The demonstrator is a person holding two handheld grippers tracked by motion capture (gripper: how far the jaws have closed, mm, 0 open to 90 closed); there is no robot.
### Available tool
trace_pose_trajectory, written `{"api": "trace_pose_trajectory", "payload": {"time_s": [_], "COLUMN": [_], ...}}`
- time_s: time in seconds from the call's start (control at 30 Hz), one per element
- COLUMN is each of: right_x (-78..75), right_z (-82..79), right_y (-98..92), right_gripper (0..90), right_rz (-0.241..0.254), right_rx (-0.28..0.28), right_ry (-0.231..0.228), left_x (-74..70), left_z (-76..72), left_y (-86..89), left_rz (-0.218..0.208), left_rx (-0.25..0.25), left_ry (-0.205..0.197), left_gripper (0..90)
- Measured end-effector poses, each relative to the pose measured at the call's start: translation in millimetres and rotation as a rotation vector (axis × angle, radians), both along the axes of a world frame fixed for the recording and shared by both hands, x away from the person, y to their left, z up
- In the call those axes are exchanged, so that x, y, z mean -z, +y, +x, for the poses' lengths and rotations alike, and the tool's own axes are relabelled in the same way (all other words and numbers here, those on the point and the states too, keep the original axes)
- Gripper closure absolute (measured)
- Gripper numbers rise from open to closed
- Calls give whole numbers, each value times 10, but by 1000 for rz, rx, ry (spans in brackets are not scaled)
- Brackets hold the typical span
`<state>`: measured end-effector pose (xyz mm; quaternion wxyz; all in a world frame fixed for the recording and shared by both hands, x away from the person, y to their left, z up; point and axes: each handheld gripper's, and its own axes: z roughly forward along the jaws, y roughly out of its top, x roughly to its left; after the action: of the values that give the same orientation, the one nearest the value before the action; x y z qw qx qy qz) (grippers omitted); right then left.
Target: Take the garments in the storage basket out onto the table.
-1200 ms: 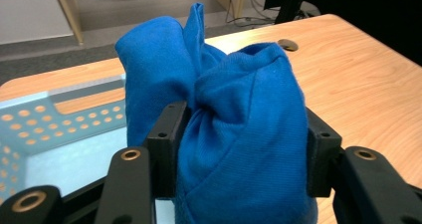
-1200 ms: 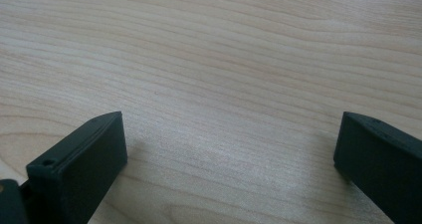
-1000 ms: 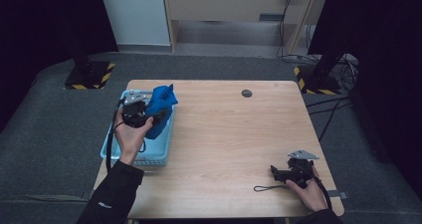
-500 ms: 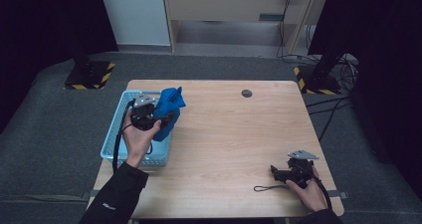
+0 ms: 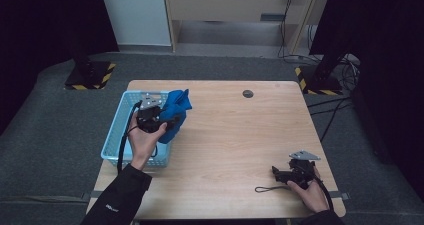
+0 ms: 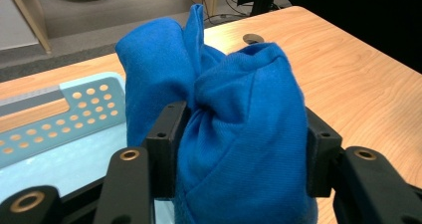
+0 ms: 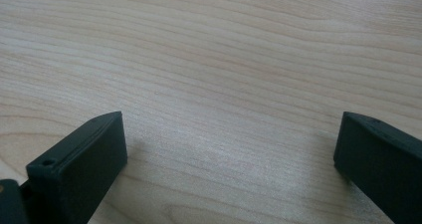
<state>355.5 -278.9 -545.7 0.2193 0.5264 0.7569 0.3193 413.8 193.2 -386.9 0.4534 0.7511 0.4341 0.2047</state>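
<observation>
Over the right rim of the light blue basket, my left gripper is clenching a bunched blue cloth — in the left gripper view both black jaws are pressing into the fabric from either side, and it is bulging up above them. I am holding the cloth lifted, partly above the basket's edge and partly above the wooden table. Part of the basket's perforated wall is showing beside the cloth. Near the table's front right corner, my right gripper is resting low on the wood — its jaws are standing wide apart with nothing but bare tabletop between them. A small dark round hole is sitting near the far edge.
</observation>
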Motion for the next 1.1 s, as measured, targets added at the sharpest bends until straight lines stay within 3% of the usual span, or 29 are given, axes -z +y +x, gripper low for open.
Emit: {"api": "trace_pose_trajectory", "payload": {"time_s": [1.1], "right_x": [0], "right_z": [0], "right_y": [0], "right_gripper": [5], "right_rz": [0], "right_rx": [0], "right_ry": [0], "left_x": [123], "left_z": [-42], "left_y": [-325], "left_rz": [-12], "left_rx": [108], "left_ry": [-10], "left_gripper": [453]}}
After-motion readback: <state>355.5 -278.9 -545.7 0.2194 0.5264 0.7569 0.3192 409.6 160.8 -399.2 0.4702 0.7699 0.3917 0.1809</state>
